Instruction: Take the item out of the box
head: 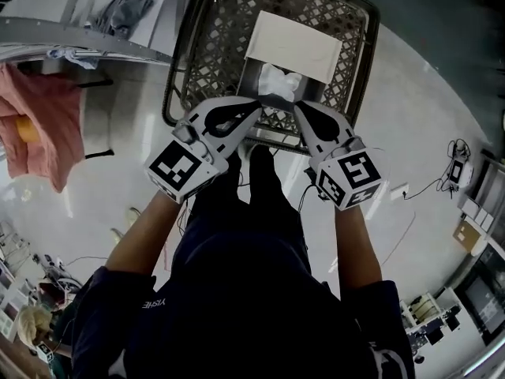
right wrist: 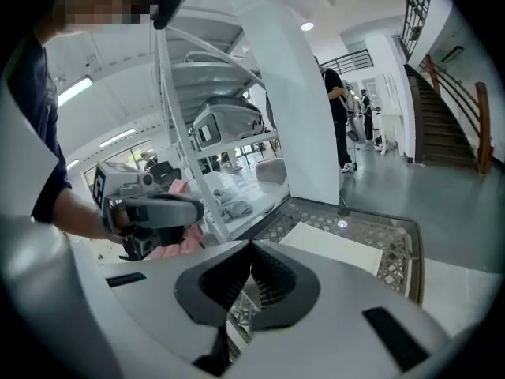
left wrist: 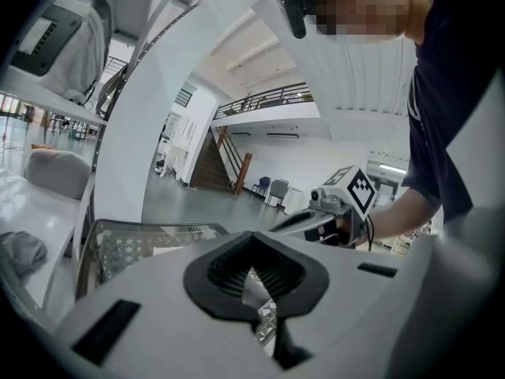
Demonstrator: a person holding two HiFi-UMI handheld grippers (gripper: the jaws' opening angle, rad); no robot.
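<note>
Floor (head: 410,93): pale and glossy, with light glare. A dark mesh basket (head: 205,22) stands straight ahead of the left hand-held gripper (head: 251,110) and the right hand-held gripper (head: 301,109). Its near rim is just under their tips, and its footing is not visible. A white box (head: 293,44) with its flap open lies on the basket bottom, just beyond the tips. A white power block (head: 400,190) with its cable lies on the floor, right of the right hand-held gripper. A shelf rack (head: 79,34) stands well left of the left hand-held gripper, with a grey cloth (head: 126,10) on its shelf.
</note>
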